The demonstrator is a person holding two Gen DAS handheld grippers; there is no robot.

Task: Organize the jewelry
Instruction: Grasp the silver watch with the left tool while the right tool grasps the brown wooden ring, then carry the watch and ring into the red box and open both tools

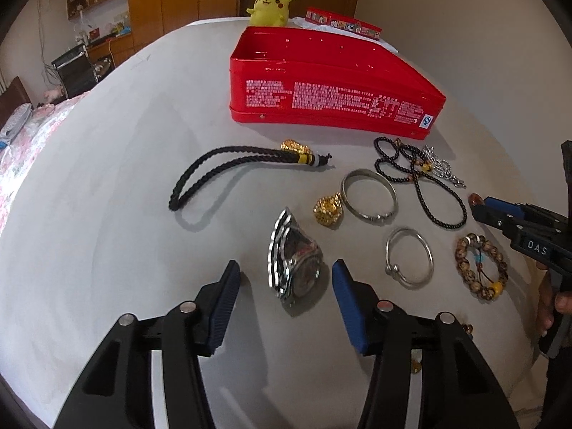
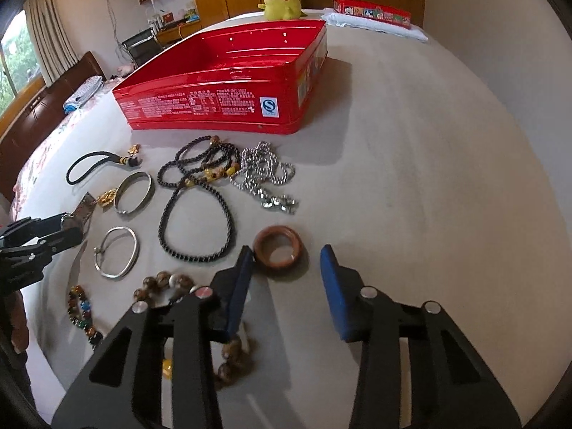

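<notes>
Left hand-held gripper (image 1: pixel 286 279): half spread, straddling the wristwatch (image 1: pixel 295 259), pads apart from it on both sides, nothing pinched. Watch dead ahead at 12 o'clock, long axis running 12 to 6, in line with the fingers. Right hand-held gripper (image 2: pixel 286 262): narrower gap, empty; brown ring (image 2: pixel 279 248) at 12 o'clock, just past the tips, its left rim at the left fingertip (image 2: pixel 246 261), possibly touching, hard to tell. Each hand nearer its own piece. Open red tin (image 1: pixel 321 103) farther out at 12 o'clock on the surface (image 1: pixel 125 178), nothing visible inside.
</notes>
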